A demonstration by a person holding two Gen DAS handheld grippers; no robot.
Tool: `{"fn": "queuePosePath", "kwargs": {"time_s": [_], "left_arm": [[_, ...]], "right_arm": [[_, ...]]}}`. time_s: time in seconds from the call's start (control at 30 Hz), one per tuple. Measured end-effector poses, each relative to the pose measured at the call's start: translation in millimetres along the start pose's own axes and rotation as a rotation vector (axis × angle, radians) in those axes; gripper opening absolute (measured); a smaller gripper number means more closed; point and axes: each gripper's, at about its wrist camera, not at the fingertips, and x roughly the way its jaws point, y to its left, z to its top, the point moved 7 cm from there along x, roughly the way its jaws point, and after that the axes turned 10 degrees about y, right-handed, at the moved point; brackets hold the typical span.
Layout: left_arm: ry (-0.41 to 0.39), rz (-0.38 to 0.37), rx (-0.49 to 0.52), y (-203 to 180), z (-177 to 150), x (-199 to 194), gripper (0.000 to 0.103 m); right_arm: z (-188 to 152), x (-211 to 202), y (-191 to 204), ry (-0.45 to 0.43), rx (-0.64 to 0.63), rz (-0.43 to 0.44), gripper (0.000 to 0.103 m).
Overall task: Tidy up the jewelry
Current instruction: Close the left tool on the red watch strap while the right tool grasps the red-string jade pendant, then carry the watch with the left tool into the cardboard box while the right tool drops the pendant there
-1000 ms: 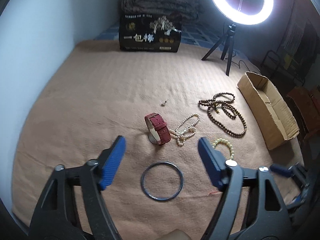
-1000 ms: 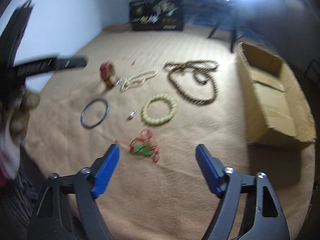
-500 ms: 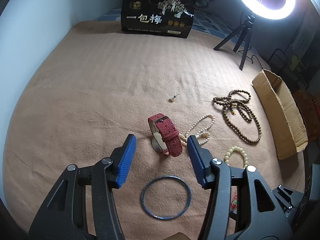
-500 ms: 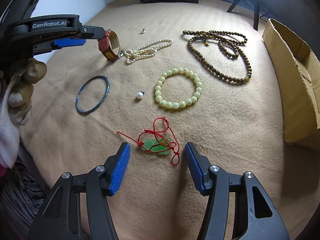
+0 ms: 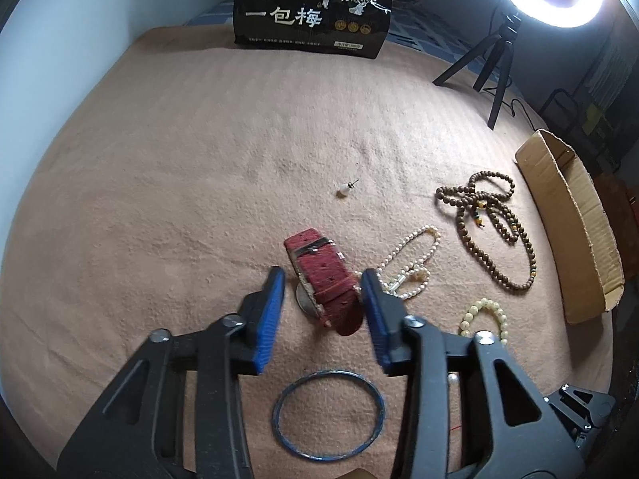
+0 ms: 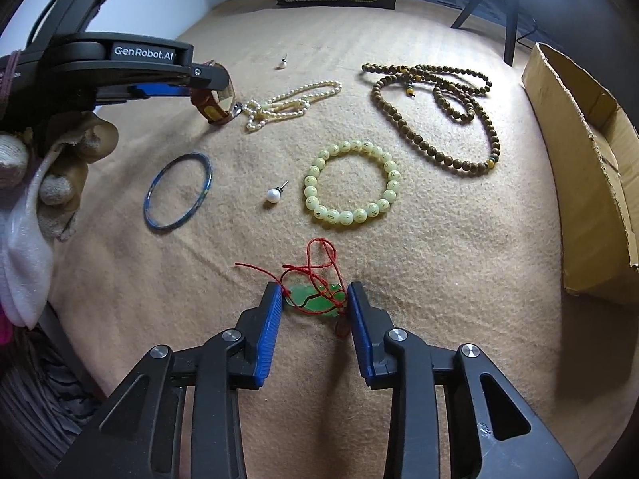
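My left gripper (image 5: 322,293) is partly open around a red-strapped watch (image 5: 325,279) standing on the tan blanket; the right pad touches the strap, the left pad stands a little apart. My right gripper (image 6: 315,299) is partly open astride a green pendant on red cord (image 6: 315,297), its pads close on both sides. The left gripper also shows in the right wrist view (image 6: 159,80). A blue bangle (image 6: 177,191), a pearl stud (image 6: 273,195), a pale bead bracelet (image 6: 351,183), a pearl strand (image 6: 287,103) and brown prayer beads (image 6: 439,111) lie around.
An open cardboard box (image 6: 587,167) lies on its side at the right edge of the blanket. A black printed bag (image 5: 315,12) stands at the back. A ring light on a tripod (image 5: 499,52) stands back right. A second pearl stud (image 5: 345,189) lies mid-blanket.
Both grippers have moved forward and down and narrowed: the left now straddles the watch, the right now straddles the green pendant.
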Motion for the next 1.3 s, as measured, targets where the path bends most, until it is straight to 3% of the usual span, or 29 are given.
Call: {"fn": "queuePosePath", "kwargs": {"time_s": [0.13, 0.73, 1.3], "left_arm": [[0.002, -0.016, -0.004, 0.1, 1.1, 0.3, 0.022], [-0.078, -0.060, -0.005, -10.4, 8.3, -40.4, 0.019], [-0.131, -0.176, 0.141, -115.1, 11.2, -75.0, 0.019]], "right_arm": [[-1.1, -3.2, -0.2, 0.009, -0.008, -0.003, 0.031], [8.1, -48.1, -4.9, -0.090, -0.004, 0.014, 0.031], [38.1, -112.9, -102.8, -0.279, 0.200, -0.064, 0.031]]}}
